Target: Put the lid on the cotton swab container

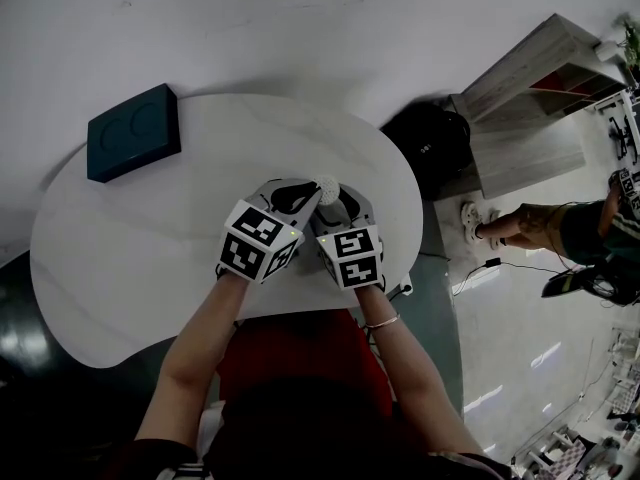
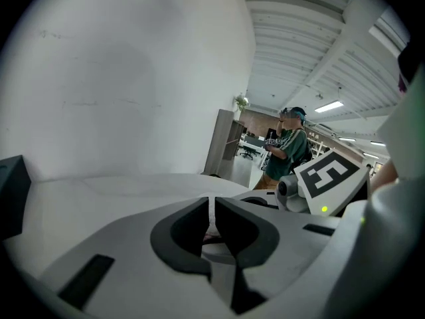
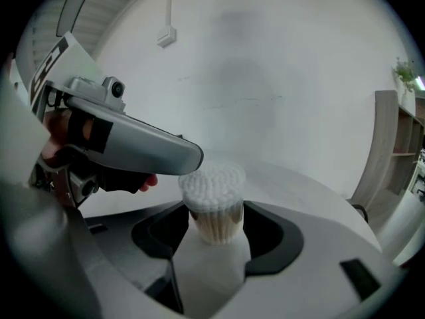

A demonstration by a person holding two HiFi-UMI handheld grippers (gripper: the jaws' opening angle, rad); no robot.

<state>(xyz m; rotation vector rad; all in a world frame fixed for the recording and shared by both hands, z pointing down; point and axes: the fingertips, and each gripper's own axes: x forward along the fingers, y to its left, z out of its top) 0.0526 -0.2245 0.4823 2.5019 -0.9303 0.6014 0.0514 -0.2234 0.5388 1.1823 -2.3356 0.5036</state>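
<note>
The container point(image 3: 214, 226) stands upright between the jaws of the right gripper point(image 3: 216, 208), which pinch its clear wall from both sides. The white heads of the swabs point(image 3: 212, 181) bulge above the jaws. I see no lid seated on it, though a clear one would be hard to make out here.

The left gripper point(image 2: 211, 208) has its jaws almost pressed together on a thin pale sliver, with a curved rim just below them. I take that for the lid point(image 2: 210, 236), held by its edge. In the right gripper view the tip of the left jaws hangs just beside the swab heads, above and left of the right jaws.

Both pieces look like thin, light plastic: stiff enough to hold, but slick and easily squeezed out of round. The body wants a gentle grip on its wall, and the lid a pinch at the rim, kept level. Swabs standing proud may resist the lid.

All this is over the white tabletop point(image 1: 130, 258), well apart from a dark box point(image 1: 133, 131).
</note>
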